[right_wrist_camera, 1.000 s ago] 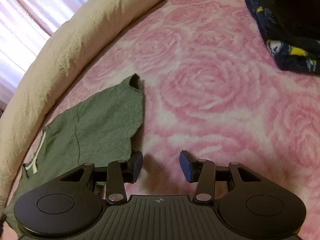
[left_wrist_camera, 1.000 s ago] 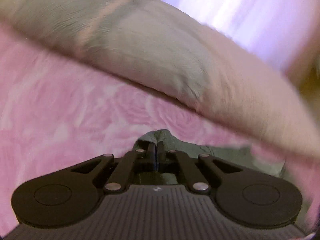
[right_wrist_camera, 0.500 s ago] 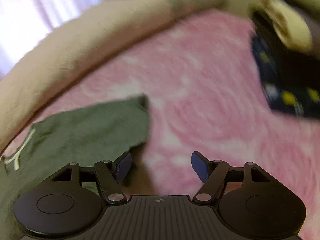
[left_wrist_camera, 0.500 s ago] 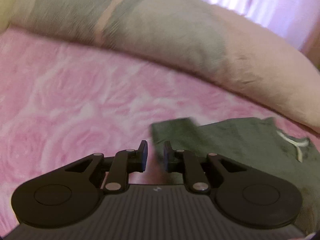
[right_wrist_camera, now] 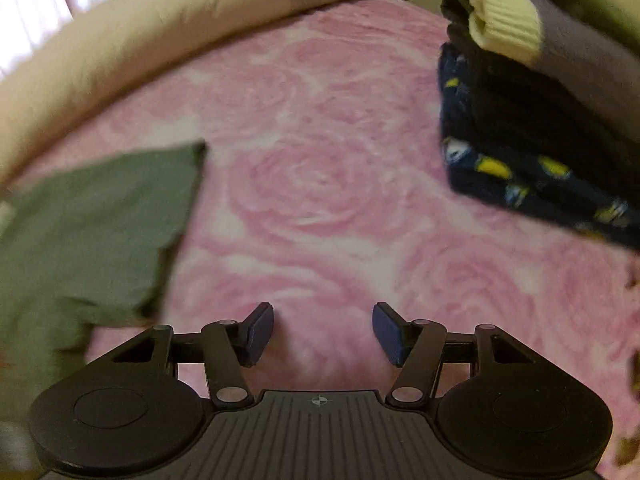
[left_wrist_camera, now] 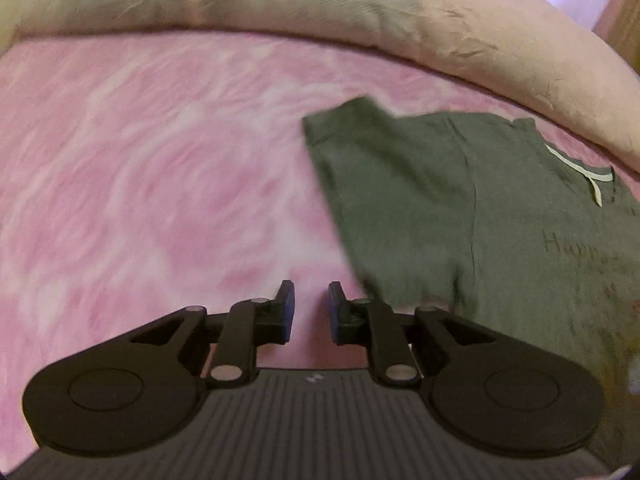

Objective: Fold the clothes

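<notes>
Only the left wrist view shows the front of the olive-green cotton T-shirt [left_wrist_camera: 460, 208]: pale neck tape by the collar and faint print starting "Happ", rest of the wording unreadable. Only the right wrist view shows the stack of folded clothes [right_wrist_camera: 532, 120] far right: navy fabric w/ yellow figures at the bottom, black and grey layers above, a cream ribbed knit on top; stack cut off by the frame edge.

T-shirt lies flat on the pink rose-pattern fleece blanket [left_wrist_camera: 152, 184], one sleeve end pointing away, its lower part cut off at the frame edge. Both views are motion-blurred, esp. the shirt edge in the right wrist view [right_wrist_camera: 92, 220].

Left gripper [left_wrist_camera: 311, 304]: jaws a narrow gap apart, nothing between them, over bare blanket just left of the shirt; no change in the gap over the last half second. Right gripper [right_wrist_camera: 323, 328]: jaws wide, empty, just been closing a bit, over blanket right of the shirt.

Beige rumpled duvet roll [right_wrist_camera: 132, 28] runs along the far side, a bright curtain behind it.
</notes>
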`<state>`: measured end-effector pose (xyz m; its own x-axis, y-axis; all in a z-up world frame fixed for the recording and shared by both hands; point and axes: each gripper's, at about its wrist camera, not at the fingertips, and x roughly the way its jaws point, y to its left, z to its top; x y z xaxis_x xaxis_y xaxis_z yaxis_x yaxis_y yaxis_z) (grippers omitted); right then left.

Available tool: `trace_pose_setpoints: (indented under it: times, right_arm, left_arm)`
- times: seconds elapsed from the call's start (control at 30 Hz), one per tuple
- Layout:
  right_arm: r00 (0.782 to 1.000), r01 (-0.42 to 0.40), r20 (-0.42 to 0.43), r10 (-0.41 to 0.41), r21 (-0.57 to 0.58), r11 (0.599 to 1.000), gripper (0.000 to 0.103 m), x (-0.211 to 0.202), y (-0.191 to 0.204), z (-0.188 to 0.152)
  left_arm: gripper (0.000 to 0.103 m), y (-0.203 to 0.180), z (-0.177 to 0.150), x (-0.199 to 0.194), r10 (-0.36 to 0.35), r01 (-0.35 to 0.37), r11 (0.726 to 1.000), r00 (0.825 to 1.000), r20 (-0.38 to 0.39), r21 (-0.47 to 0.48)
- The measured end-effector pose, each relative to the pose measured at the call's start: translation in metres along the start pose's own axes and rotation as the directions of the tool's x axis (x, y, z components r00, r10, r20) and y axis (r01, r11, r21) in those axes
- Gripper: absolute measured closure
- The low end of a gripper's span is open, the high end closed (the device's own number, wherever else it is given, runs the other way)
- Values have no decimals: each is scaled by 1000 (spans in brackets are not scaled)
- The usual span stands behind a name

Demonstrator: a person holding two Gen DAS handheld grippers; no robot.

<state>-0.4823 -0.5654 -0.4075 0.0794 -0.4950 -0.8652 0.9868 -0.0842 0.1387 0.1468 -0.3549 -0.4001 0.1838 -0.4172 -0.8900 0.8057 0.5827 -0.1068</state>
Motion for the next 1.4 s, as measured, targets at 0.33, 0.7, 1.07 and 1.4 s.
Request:
trace_pose_setpoints:
  times: [0.33, 0.7, 1.07, 1.4]
  right_arm:
    - [884, -410, -170, 435, 165, 897, 44, -41, -48, -96]
    - [804, -431, -263, 533, 360, 827, 44, -114, -108, -214]
    - [792, -441, -63, 608, 630, 639, 63, -104, -126, -246]
    - [842, -491, -118, 527, 236, 838, 99, -175, -90, -191]
  left_arm:
    - [89, 14, -153, -80, -196, 167, 971, 965, -176, -171]
    - [77, 41, -234, -113, -355, 300, 921, 909, -219, -248]
    - [99, 57, -250, -94, -537, 427, 800, 823, -184, -422]
    - [103, 79, -217, -145, -553, 510, 817, 825, -117, -270]
